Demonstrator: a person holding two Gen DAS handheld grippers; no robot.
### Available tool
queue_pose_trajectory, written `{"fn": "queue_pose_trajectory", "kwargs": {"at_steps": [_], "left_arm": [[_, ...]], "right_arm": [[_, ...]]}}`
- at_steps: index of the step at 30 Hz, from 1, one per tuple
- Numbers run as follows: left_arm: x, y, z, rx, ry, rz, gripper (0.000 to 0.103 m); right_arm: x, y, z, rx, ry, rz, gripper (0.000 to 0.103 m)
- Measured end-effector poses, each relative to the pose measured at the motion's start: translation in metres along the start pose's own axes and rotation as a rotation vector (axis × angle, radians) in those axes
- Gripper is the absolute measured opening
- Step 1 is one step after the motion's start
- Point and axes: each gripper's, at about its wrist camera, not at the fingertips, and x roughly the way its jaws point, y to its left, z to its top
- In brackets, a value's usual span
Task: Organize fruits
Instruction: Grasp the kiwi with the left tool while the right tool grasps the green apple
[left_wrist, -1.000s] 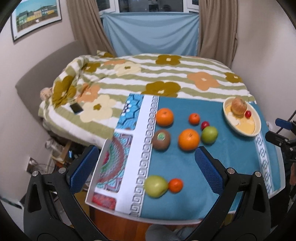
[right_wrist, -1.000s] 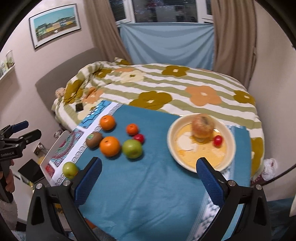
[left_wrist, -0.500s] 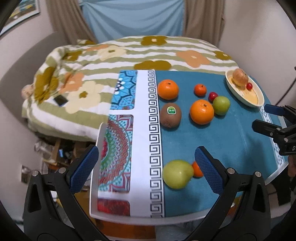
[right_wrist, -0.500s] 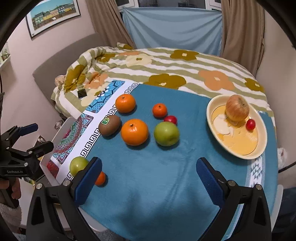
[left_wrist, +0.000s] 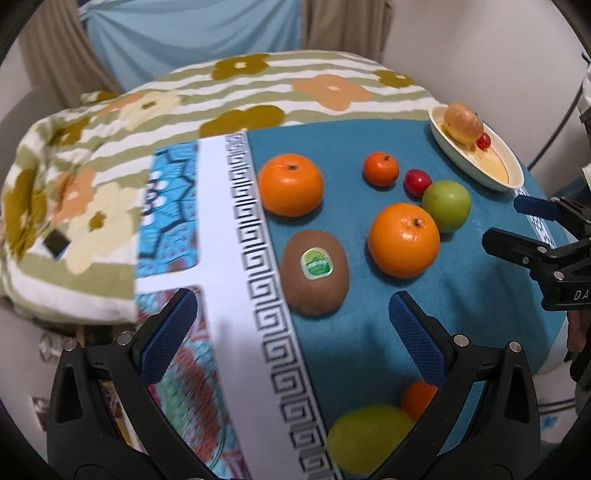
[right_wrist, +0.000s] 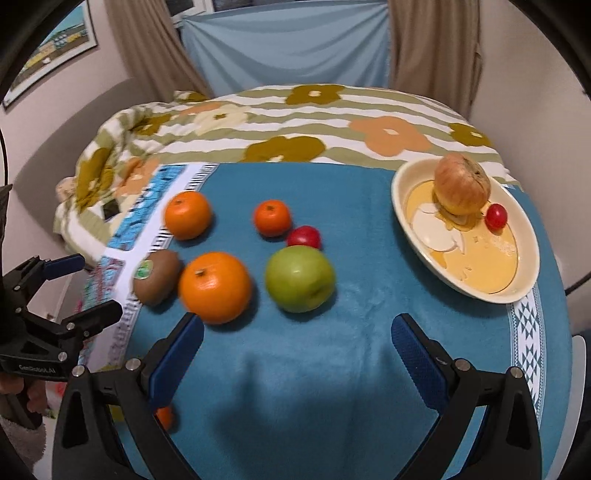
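Observation:
A brown kiwi with a green sticker lies just ahead of my open left gripper. Two oranges, a small mandarin, a red tomato and a green apple sit on the blue cloth. A cream plate at the right holds a reddish apple and a cherry tomato. My right gripper stands open, empty, just short of the green apple and the near orange. A pear and a mandarin lie below the left gripper.
A flowered bedspread lies beyond the table. The cloth's white patterned border runs along the left side, near the table's edge. The other gripper shows at the right of the left wrist view.
Both grippers have moved forward and lower over the table; the fruits look larger. The kiwi now lies right in front of the left gripper. Both stay open.

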Motion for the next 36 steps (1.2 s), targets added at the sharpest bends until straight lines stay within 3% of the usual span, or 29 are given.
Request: {"fn": "queue_pose_trajectory", "kwargs": {"at_steps": [6,13,16,21,27,29,36], "left_arm": [[0.027,-0.010,0.006,0.040,0.034,-0.030,0.099],[0.046,-0.016,0.011,0.076,0.074,-0.046,0.081],[0.050,-0.017,0.009,0.075,0.084,-0.058,0.078],[0.052,-0.016,0.008,0.081,0.079,-0.025,0.052],[0.050,-0.010,0.007,0.070,0.076,-0.033,0.051],[0.048,-0.009,0.006,0.068,0.075,-0.031,0.051],[0.042,-0.001,-0.001,0.047,0.077,-0.026,0.051]], "right_arm": [[0.014,-0.004,0.002,-0.004,0.015,-0.030,0.096],[0.024,-0.003,0.002,-0.016,0.026,-0.044,0.095],[0.029,-0.003,0.001,-0.018,0.035,-0.039,0.088],[0.034,-0.002,0.002,-0.021,0.039,-0.029,0.086],[0.038,-0.001,0.005,-0.026,0.037,-0.018,0.085],[0.040,-0.002,0.006,-0.030,0.039,-0.010,0.077],[0.048,0.001,0.010,-0.034,0.043,0.005,0.073]]}}
